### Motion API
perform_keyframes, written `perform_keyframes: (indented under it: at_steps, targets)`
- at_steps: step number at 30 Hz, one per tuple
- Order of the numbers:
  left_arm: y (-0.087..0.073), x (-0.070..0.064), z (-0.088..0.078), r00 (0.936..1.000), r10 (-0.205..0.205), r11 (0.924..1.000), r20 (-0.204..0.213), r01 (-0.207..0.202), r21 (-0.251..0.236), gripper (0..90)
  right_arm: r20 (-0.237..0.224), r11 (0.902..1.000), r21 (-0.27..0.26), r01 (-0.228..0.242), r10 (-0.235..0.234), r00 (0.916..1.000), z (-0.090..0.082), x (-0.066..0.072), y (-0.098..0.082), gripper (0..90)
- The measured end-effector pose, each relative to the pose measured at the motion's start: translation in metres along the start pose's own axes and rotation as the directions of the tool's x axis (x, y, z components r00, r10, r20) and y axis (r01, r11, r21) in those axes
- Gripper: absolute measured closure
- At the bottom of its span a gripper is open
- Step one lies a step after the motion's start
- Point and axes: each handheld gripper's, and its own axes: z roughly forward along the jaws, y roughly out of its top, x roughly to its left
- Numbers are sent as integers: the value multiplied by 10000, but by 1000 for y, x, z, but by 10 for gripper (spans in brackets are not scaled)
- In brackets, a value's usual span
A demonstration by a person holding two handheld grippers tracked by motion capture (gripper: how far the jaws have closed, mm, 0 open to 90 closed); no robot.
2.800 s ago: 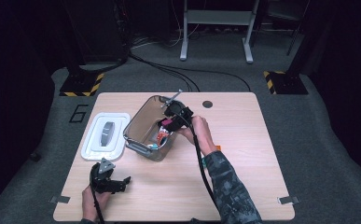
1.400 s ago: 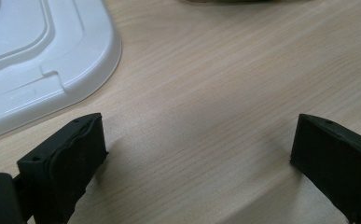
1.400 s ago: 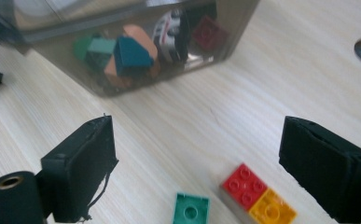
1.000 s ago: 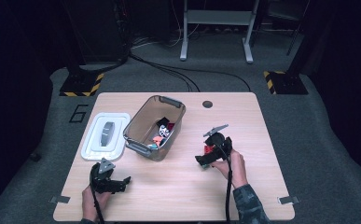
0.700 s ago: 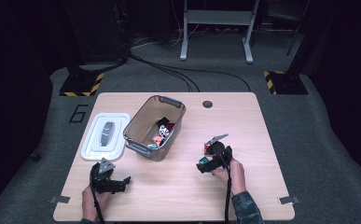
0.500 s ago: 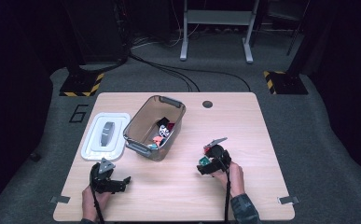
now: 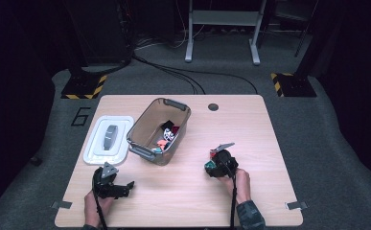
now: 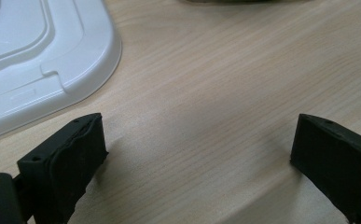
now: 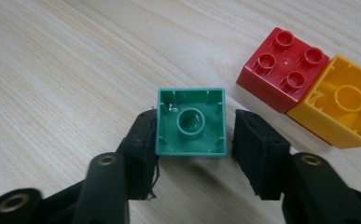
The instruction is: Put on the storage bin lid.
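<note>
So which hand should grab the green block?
Right. The right gripper already has its jaws around the green block, and they have just been closing. The left gripper sits open over bare table.

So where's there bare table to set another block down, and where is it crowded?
Bare wood lies between the left gripper and right gripper, and along the far edge right of the grey bin. It is crowded at the green block, beside the red block and yellow block.

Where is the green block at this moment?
In the right gripper view, the green block lies hollow side up on the wooden table, between the jaws of the right hand-held gripper. The red block and yellow block lie just beyond it.
</note>
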Motion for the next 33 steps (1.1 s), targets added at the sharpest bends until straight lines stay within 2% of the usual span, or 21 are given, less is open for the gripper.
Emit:
perform_keyframes:
  at_steps: [3,8,10,15,33]
  targets:
    - [0,0,0,10000,-35,10000,5,35,-10,30,-17,9999,-109,11,-11,10000,-1,1,0,577]
    - [0,-1,0,10000,-54,10000,15,54,-14,30,-17,9989,-462,9,-10,10000,-6,0,1,584]
    - [0,0,0,10000,27,10000,-2,-27,-23,32,-196,9982,-585,-87,75,9998,-10,-1,2,584]
    - [0,0,0,10000,2,10000,-13,-2,-23,31,-292,9966,-822,-70,46,9996,-17,-3,8,585]
    - [0,0,0,10000,-15,10000,6,15,-19,31,-538,9952,-934,276,-327,9980,-35,0,37,586]
